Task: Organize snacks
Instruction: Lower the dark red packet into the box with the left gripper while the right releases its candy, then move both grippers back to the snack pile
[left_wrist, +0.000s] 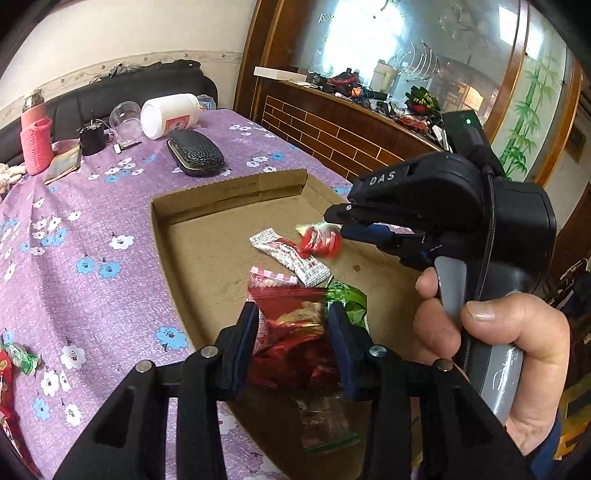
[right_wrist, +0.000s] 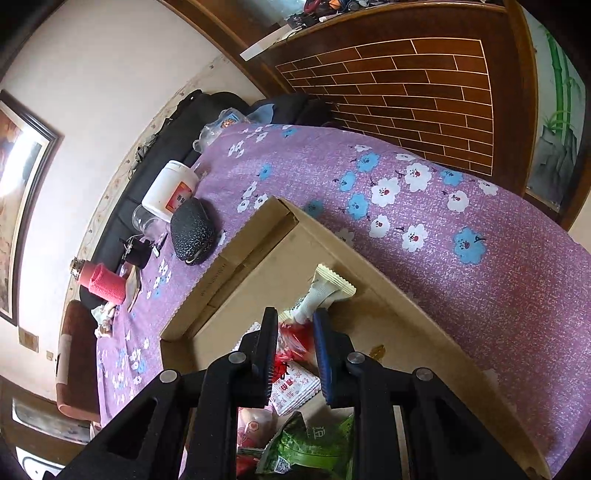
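A shallow cardboard box (left_wrist: 207, 236) lies open on the purple flowered tablecloth and holds several snack packets. My left gripper (left_wrist: 291, 325) is shut on a clear bag of red-wrapped snacks (left_wrist: 295, 332) and holds it over the box's near part. My right gripper (left_wrist: 334, 225) hovers over the box's right side, its fingers slightly apart. A red and white packet (left_wrist: 321, 240) is blurred just below its tips, free of them. In the right wrist view the right gripper (right_wrist: 295, 328) is open over a white packet (right_wrist: 321, 291) and red wrappers (right_wrist: 295, 336). A green packet (right_wrist: 314, 443) lies lower.
At the table's far end stand a pink bottle (left_wrist: 35, 140), a black cup (left_wrist: 92, 138), a clear cup (left_wrist: 125, 120), a tipped white jar (left_wrist: 170, 114) and a black glasses case (left_wrist: 195, 153). More snacks (left_wrist: 14, 362) lie on the cloth at left. A wooden counter (left_wrist: 332, 125) runs along the right.
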